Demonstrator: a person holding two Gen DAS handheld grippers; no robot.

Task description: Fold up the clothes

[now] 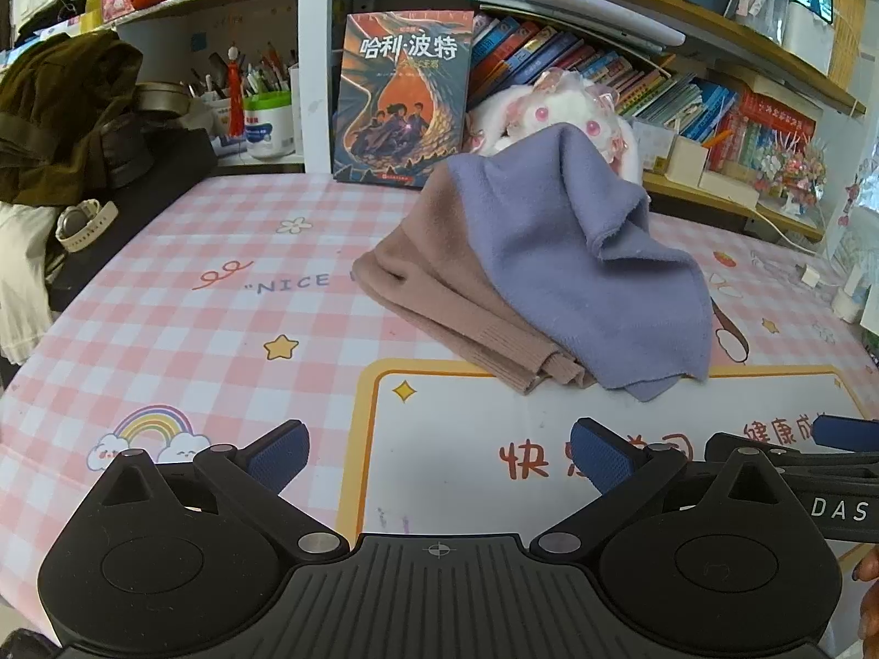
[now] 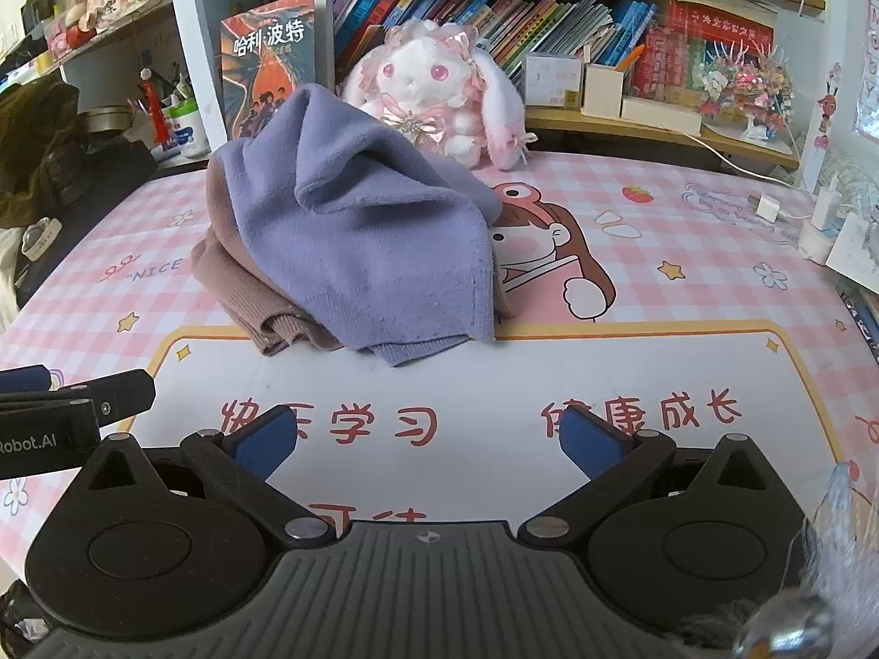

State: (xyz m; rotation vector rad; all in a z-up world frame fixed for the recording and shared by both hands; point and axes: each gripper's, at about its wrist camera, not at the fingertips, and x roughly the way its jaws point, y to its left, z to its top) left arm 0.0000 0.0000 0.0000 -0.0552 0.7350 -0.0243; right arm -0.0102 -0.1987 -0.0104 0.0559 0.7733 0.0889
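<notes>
Both tongs, left and right, gape wide and empty over the desk's near edge; a crumpled garment lies mid-desk.

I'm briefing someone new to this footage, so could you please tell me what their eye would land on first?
Most likely the crumpled purple and brown garment, heaped near the middle of the pink checked table mat and not yet folded. Right behind it, a white and pink plush rabbit sits against the bookshelf, beside an upright picture book. In the foreground, the left claw and right claw are open, with nothing between them.
</notes>
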